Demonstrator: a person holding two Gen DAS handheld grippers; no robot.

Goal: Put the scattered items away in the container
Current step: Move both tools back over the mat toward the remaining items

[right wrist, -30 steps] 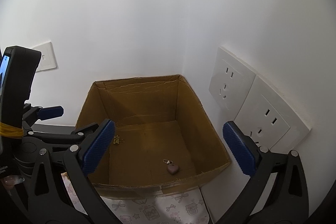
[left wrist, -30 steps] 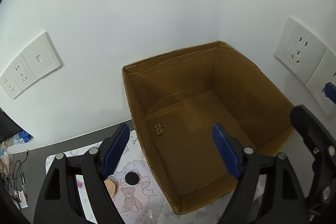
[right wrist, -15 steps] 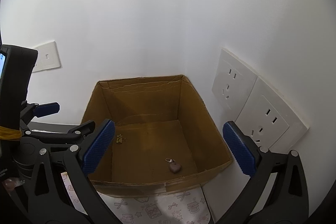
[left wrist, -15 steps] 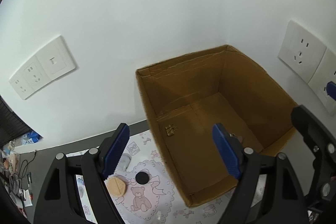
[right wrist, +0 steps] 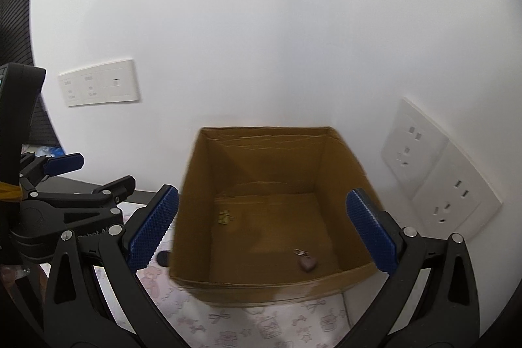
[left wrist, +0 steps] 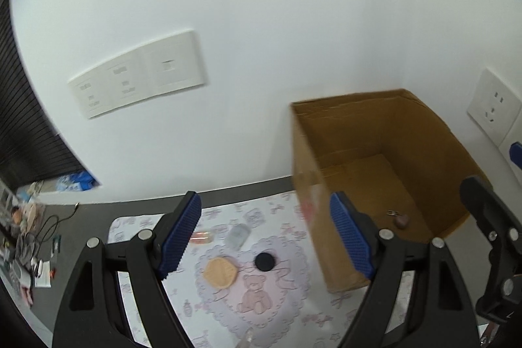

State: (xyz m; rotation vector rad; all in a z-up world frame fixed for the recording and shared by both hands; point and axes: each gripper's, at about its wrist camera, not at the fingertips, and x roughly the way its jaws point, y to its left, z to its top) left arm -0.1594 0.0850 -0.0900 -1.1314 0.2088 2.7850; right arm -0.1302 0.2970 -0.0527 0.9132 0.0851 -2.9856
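Open brown cardboard box against the white wall, with both claws held above.
Inside the box lie a small pink heart-shaped keyring and a gold clip. Left of the box, on the patterned mat, rest a black disc and a tan hexagonal puff. Left claw and right claw both spread apart, empty.

box: open brown cardboard box, upright, ahead between right tongs' fingers | inside: gold clip toward left finger, heart charm toward right | mat, between left tongs' fingers: peach hexagonal pad, black disc, clear bottle, pinkish tube
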